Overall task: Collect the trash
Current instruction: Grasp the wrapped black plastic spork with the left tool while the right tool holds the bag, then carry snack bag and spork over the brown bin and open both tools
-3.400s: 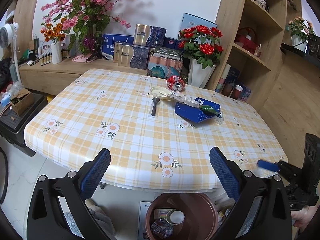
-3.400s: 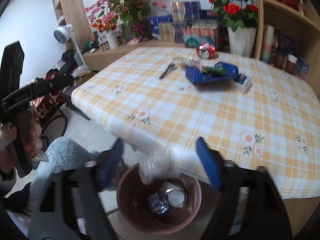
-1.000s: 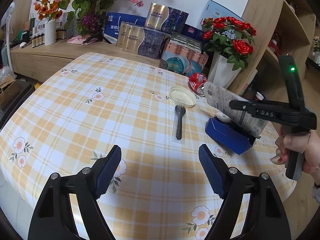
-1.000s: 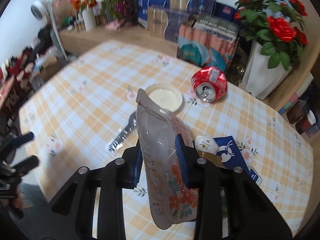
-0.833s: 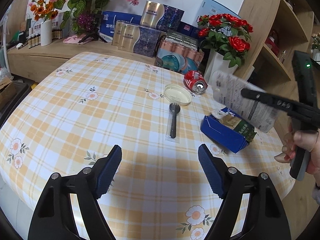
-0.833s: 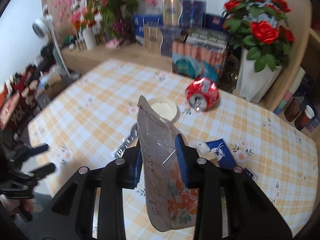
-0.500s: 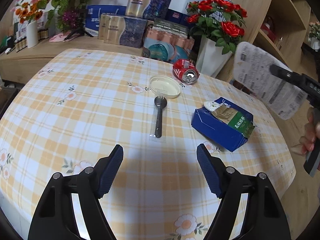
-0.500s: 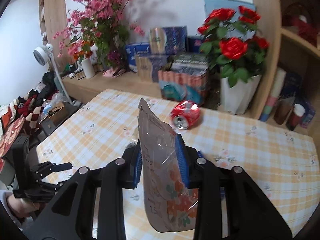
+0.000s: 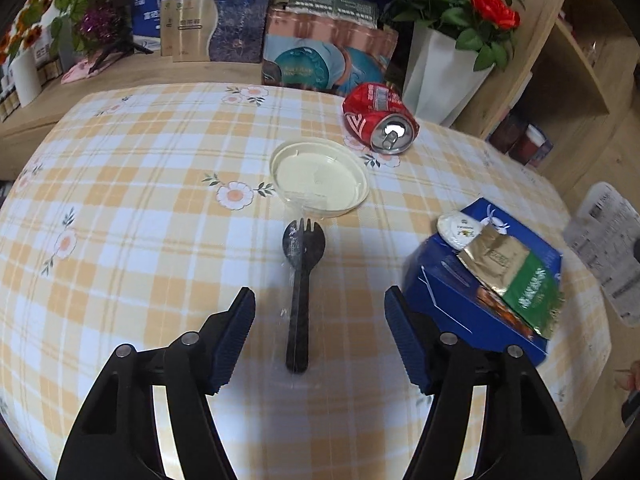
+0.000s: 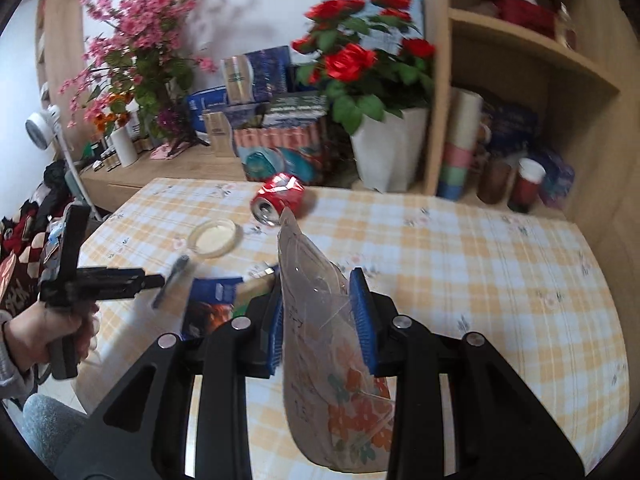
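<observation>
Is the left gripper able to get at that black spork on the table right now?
Probably yes. The left gripper is open, its jaws either side of the black spork, with only bare tablecloth around it.

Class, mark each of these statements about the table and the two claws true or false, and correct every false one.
1. The right claw is shut on a plastic bag. True.
2. The red can stands upright. False: it lies on its side, its opening toward the left wrist camera.
3. The black spork lies in line with the gap of the open left claw. True.
4. The round lid rests on the blue box. False: it lies on the checked tablecloth, beyond the spork's head.
5. The left claw grips the spork. False: its jaws are apart and hold nothing.
</observation>
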